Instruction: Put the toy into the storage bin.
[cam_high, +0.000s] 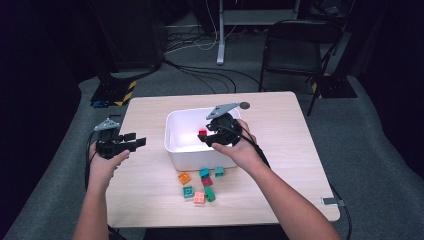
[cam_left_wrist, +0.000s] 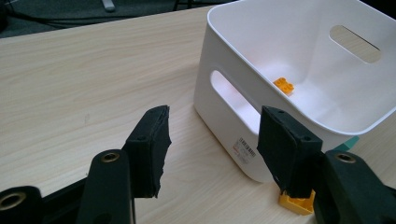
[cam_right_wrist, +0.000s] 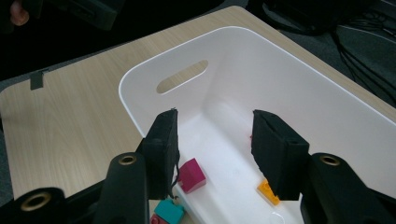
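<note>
So far only part of the sorting is done, by my reckoning. My right gripper (cam_high: 209, 138) hangs over the bin (cam_high: 172, 150), jaws apart with nothing between them; from its own camera I look down past the pads at a magenta brick (cam_right_wrist: 191, 174) and an orange brick (cam_right_wrist: 268, 191) lying on the bin's floor. From above, a red brick (cam_high: 202, 132) also shows inside, just beside my right jaws. That makes two or three pieces in, though I cannot tell whether the red one and the magenta one are the same brick.

My left gripper (cam_high: 136, 142) waits off the bin's left side, above bare table (cam_high: 280, 120), jaws apart and empty as well. Its camera looks at the bin's wall and a handle slot, with the orange brick visible inside and a yellow brick (cam_left_wrist: 294, 203) on the table just behind its right pad.

Left to do: the loose bricks (cam_high: 201, 185) on the table in front of the bin, near my right forearm. I count about six there, orange, teal, green, pink and red among them, all close together. Each one needs picking up and dropping in, so I judge the job well under half finished.
</note>
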